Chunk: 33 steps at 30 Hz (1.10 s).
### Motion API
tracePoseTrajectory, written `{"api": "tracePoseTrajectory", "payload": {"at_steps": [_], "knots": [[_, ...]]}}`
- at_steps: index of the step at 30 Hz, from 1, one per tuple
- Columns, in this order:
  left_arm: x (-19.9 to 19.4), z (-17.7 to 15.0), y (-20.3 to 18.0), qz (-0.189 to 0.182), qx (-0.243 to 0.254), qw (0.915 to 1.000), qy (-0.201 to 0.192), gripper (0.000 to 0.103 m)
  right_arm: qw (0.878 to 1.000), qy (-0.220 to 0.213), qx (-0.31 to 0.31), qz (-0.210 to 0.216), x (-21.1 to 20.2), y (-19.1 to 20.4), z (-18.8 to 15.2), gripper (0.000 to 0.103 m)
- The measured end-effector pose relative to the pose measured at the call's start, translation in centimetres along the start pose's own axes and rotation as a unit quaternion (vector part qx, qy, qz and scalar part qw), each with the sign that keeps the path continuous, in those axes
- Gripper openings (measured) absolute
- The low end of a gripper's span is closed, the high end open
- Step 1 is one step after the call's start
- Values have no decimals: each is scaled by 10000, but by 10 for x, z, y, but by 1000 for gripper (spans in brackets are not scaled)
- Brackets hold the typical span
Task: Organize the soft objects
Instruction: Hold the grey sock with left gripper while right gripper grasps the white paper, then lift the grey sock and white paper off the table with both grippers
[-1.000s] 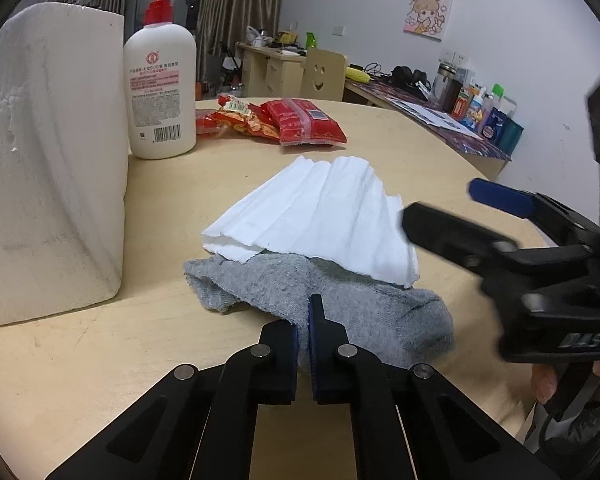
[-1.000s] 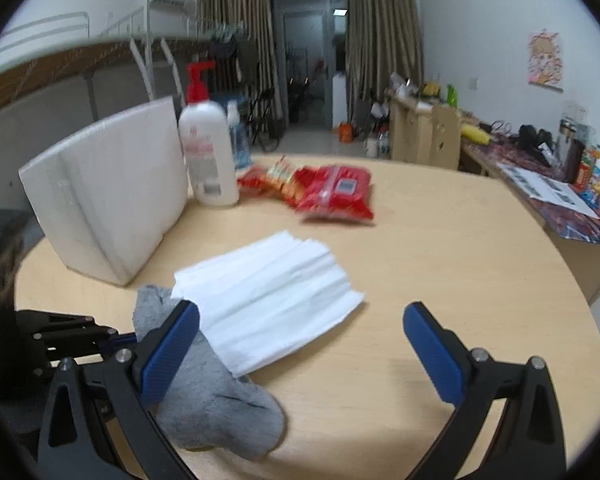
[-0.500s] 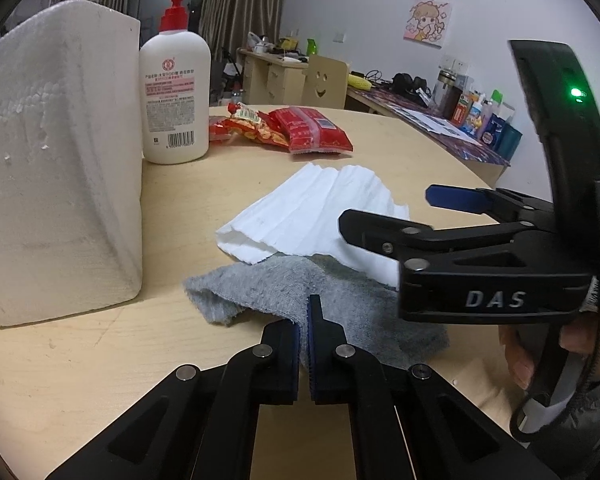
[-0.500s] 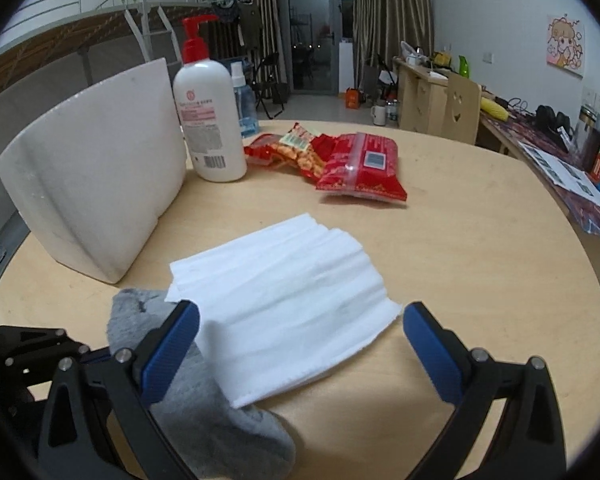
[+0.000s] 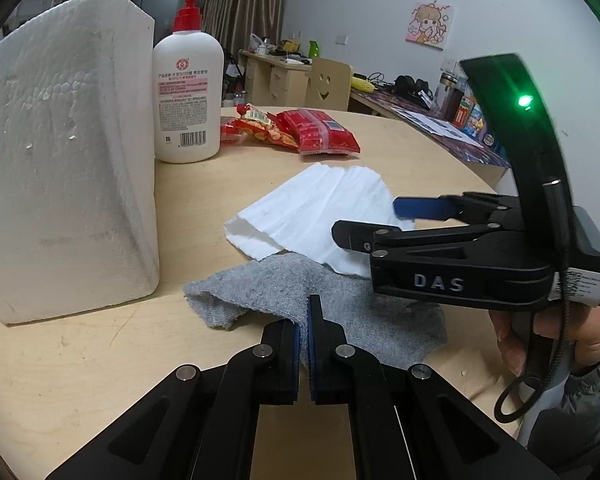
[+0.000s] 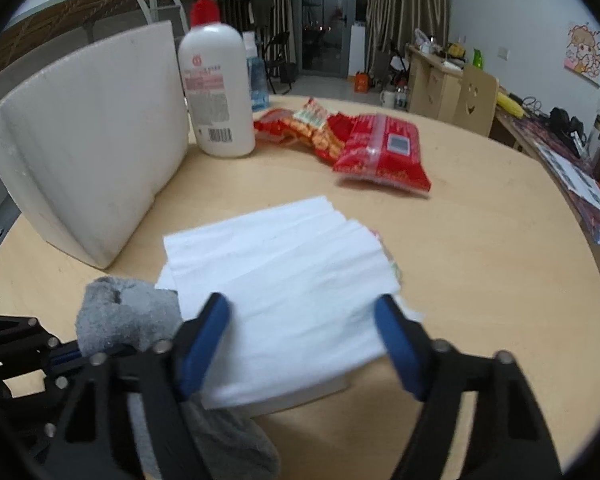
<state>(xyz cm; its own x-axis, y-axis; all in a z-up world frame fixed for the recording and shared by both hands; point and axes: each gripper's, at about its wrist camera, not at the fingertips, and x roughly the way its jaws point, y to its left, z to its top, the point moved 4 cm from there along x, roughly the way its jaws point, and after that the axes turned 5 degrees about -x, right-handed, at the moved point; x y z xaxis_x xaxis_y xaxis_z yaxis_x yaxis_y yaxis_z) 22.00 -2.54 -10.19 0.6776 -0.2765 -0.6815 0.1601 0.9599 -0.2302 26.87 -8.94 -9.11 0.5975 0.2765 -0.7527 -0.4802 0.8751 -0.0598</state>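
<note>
Right hand-held gripper [image 5: 384,220] marked "DAS" moved over tissue [image 6: 284,280], jaws narrowing, gripping nothing.

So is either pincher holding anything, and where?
The left gripper is shut on the grey sock, at its near edge. The right gripper, just closing, straddles the white tissue, not yet gripping.

My count on table [image 5: 80,360]: one grey sock [image 5: 300,288], one white tissue stack [image 6: 284,280], two red snack packs [image 6: 380,152] mid-frame, one pump bottle [image 5: 188,92], one foam block [image 5: 60,152] at left.
</note>
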Motion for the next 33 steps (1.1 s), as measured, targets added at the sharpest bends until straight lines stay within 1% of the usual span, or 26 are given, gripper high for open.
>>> {"api": "tracePoseTrajectory", "payload": {"at_steps": [2, 3, 5, 7, 12, 13, 14, 16, 20, 25, 27, 31, 33], "knots": [[-1, -1, 0, 0, -4, 10000, -4, 3, 10000, 89, -4, 30, 3, 1, -1, 66], [-1, -1, 1, 3, -6, 10000, -6, 3, 9999, 113, -3, 50, 4, 1, -2, 65], [-2, -2, 1, -3, -5, 10000, 1, 3, 9999, 157, -30, 29, 5, 2, -2, 54], [-4, -2, 2, -24, -13, 10000, -12, 3, 9997, 224, -68, -9, 7, 3, -3, 47], [-5, -3, 3, -21, -49, 10000, -32, 3, 9997, 207, 65, 73, 6, 1, -6, 40], [-5, -3, 4, -15, -49, 10000, -35, 3, 9997, 186, 135, 88, 5, -1, -6, 35], [-5, -3, 4, -9, -61, 10000, -32, 3, 9996, 92, 218, 127, 0, -3, -5, 32], [-5, -3, 5, -14, -69, 10000, -35, 3, 9996, -57, 229, 178, -7, -3, -3, 30], [-8, -3, 3, -13, -55, 9999, -86, 3, 9990, -238, 273, 259, -20, -1, 0, 30], [-11, -3, 5, 1, -57, 9999, -125, 3, 9984, -411, 349, 183, -38, -8, -2, 30], [-13, -3, 6, 5, -58, 9999, -144, 3, 9980, -456, 439, 83, -45, -16, -7, 30], [-17, -1, 9, 38, -64, 9997, -216, 3, 9979, -312, 512, -250, -42, -32, -21, 31], [-17, -1, 9, 55, -56, 9997, -211, 3, 9974, -188, 574, -395, -39, -41, -30, 36]]}}
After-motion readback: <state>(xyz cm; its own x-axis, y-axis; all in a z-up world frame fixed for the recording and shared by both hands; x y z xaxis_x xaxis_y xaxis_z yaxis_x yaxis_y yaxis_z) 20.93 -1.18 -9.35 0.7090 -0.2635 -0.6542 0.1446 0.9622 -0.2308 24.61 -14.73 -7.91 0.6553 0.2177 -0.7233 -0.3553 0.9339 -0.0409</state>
